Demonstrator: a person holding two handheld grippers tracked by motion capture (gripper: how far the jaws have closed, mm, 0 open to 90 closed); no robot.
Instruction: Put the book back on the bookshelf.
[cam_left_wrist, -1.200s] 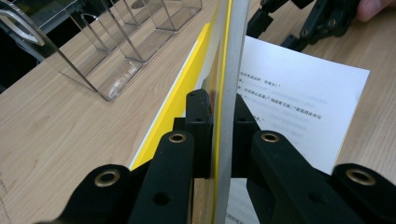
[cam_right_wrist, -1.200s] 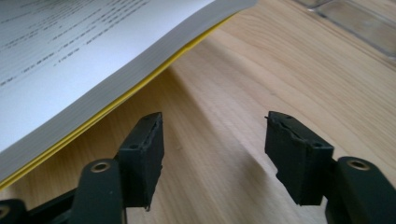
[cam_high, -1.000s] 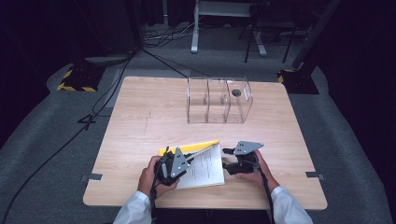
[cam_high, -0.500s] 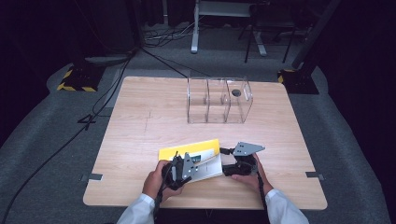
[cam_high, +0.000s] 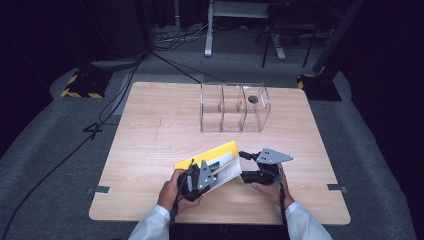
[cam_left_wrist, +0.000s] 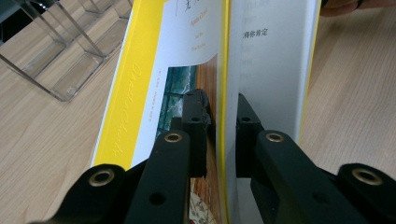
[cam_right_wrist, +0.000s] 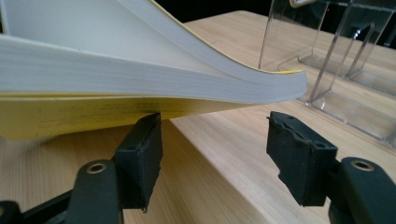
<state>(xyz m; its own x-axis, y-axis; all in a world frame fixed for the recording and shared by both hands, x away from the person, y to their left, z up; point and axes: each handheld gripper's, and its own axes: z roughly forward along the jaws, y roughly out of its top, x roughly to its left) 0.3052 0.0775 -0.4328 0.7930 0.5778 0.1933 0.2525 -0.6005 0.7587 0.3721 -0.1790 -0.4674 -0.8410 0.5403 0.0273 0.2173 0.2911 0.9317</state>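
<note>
- High view: a yellow-covered book (cam_high: 215, 162) is seen near the front of the wooden counter (cam_high: 150, 135), between the left tongs (cam_high: 200, 172) and the right tongs (cam_high: 248, 161).
- The book is lifted at an angle, its yellow cover turned away from the person and its white pages facing the right tongs.
- Left gripper view: the front cover of the book (cam_left_wrist: 187, 70) is pinched by the left tongs (cam_left_wrist: 219, 135); one pad is pressed on the outer printed face, the other on the inner white face, so the jaws are closed on that cover.
- Right gripper view: the right tongs (cam_right_wrist: 215, 149) are spread, with nothing gripped between the pads.
- The block of pages (cam_right_wrist: 140, 79) is seen just above and beyond the right tongs, and the left pad sits right under the yellow back cover; contact cannot be told.
- A clear acrylic organiser (cam_high: 234, 107) with three compartments is seen well beyond both tongs, farther back on the counter; a small dark round piece is visible in its rightmost compartment.
- Each pair of tongs is held by a hand in a white sleeve.
</note>
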